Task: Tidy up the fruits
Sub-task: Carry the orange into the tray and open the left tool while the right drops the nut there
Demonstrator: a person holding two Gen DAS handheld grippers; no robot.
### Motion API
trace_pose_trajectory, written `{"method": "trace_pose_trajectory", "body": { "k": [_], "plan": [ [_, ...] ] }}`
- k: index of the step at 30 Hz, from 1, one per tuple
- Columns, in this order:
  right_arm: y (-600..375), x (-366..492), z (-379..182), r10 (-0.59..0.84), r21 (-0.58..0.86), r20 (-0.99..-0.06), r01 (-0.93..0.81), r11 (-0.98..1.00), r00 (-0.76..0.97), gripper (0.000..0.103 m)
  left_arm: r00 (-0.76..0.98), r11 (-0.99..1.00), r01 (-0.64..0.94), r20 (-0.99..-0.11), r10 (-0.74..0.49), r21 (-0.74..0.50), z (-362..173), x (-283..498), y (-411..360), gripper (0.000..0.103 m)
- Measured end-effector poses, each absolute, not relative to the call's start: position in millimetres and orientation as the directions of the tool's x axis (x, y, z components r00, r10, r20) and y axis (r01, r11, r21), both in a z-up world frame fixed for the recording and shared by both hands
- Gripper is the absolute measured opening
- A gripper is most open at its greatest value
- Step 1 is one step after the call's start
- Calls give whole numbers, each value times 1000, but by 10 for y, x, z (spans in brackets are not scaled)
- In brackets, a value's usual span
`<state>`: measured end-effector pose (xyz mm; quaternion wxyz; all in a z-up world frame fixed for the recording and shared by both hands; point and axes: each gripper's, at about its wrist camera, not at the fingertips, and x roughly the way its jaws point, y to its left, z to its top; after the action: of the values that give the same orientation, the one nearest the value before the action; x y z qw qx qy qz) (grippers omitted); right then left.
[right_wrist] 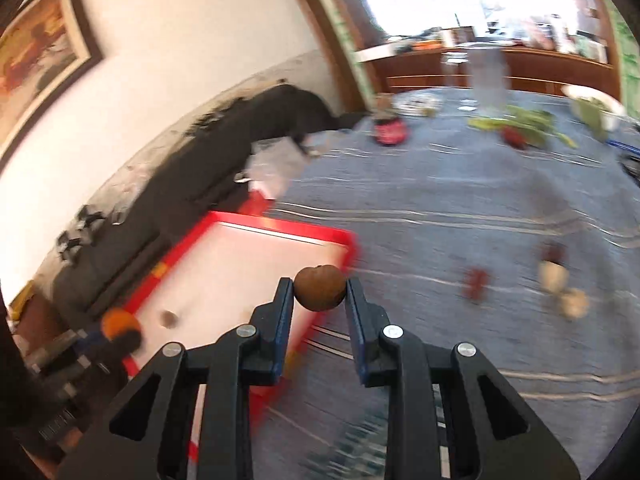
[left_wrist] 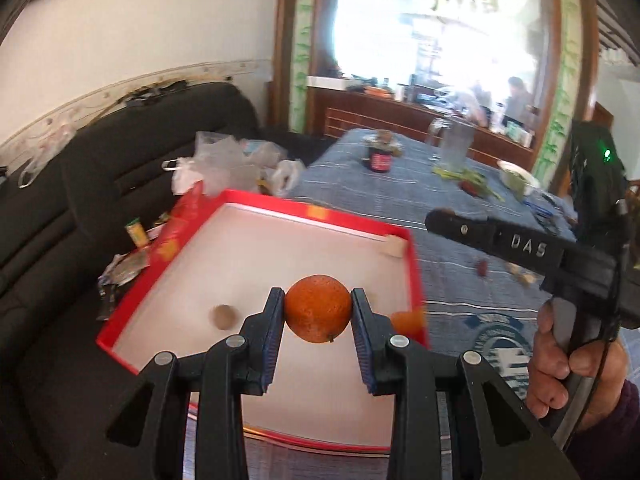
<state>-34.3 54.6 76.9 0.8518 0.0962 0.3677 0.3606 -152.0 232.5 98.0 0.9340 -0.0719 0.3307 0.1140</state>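
Delivery into the red box [left_wrist: 120, 320] is judged the step in hand. On the left, a dimpled, round orange [left_wrist: 318, 308] is clamped between the pads of the left gripper [left_wrist: 318, 312] above the box's smooth white floor, where a small brown nut [left_wrist: 223, 317] already lies. To the right, a ridged brown walnut [right_wrist: 320, 288] is pinched in the right gripper [right_wrist: 320, 292] over the box's near rim. Next, each piece must be lowered and released gently, lest it roll.
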Motion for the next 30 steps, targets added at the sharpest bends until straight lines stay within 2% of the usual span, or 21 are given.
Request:
{"method": "trace_pose_trajectory", "body": {
  "k": [8, 12, 30],
  "plan": [
    [1196, -336, 658, 751, 481, -531, -590, 648, 393, 29, 673, 911, -412, -682, 287, -23, 787, -1385, 2786, 32],
    [1214, -309, 493, 739, 457, -573, -611, 646, 354, 29, 653, 896, -444, -687, 318, -7, 719, -1333, 2827, 32],
    [1348, -381, 295, 704, 400, -641, -650, 647, 307, 29, 620, 907, -420, -729, 290, 3, 549, -1265, 2733, 33]
  ]
}}
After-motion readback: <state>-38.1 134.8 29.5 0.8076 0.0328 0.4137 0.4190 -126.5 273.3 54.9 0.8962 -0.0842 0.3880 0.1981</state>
